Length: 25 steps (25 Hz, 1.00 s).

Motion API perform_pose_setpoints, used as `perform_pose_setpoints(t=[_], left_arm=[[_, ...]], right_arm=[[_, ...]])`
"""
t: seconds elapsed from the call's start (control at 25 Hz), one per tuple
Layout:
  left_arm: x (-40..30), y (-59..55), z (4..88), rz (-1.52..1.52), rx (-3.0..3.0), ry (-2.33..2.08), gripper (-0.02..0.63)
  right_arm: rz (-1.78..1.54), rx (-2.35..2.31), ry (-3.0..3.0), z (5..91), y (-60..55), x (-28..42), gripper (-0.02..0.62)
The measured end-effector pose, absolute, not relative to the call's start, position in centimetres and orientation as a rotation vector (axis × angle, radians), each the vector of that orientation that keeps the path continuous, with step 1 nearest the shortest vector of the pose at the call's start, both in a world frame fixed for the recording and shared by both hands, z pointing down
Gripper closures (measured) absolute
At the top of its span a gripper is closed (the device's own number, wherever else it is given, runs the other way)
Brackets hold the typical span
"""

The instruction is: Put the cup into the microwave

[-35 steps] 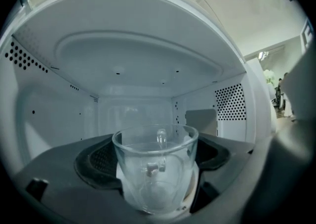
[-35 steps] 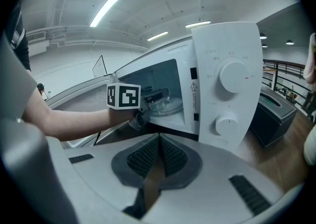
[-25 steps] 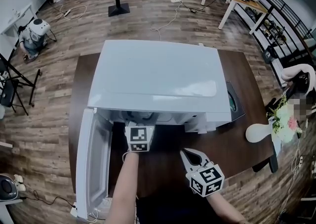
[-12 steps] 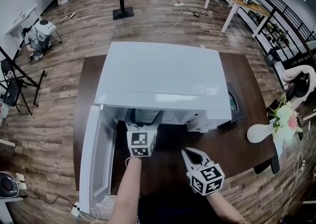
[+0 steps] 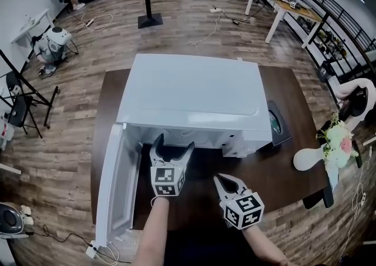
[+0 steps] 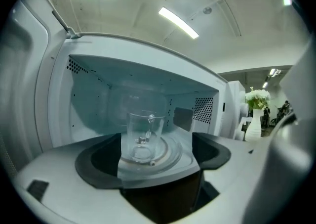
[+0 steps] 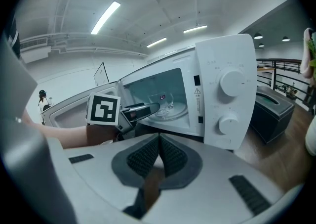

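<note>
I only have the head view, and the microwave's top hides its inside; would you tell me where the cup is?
Observer: The glass cup stands upright on the turntable inside the microwave.
Operator: Is the left gripper holding it?
Observer: No, the left gripper is open, its fingers apart and clear of the cup.
Operator: And the right one?
Observer: The right gripper is shut on nothing, outside the microwave.

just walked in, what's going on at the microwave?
A person holding a gripper in each hand is putting a glass cup into the microwave. The cup already stands on the turntable inside, and the door is swung open. The left gripper sits at the opening, fingers apart, touching nothing. The right gripper is shut and empty above the table.
</note>
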<state>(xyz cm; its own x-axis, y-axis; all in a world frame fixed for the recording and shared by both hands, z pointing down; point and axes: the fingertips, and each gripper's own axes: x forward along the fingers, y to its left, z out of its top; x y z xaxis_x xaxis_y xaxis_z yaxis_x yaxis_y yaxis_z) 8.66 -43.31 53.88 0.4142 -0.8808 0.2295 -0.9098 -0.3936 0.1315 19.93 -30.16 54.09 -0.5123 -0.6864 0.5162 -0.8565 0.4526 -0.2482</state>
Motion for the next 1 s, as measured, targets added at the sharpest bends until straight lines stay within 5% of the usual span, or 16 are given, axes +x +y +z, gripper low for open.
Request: perform_pose_setpoints(t=[0.84,1.0], left_arm=[[8.9,-34.3,51.5,0.155,2.403,-1.456,0.172],[8.6,-32.7,49.5,0.134,2.422,-1.502,0.334]], right_arm=[[0.687,1.357,-2.427,53.2,-31.2,20.4,0.601],[0.684,1.367,-2.440,52.8,-31.4,20.5,0.601]])
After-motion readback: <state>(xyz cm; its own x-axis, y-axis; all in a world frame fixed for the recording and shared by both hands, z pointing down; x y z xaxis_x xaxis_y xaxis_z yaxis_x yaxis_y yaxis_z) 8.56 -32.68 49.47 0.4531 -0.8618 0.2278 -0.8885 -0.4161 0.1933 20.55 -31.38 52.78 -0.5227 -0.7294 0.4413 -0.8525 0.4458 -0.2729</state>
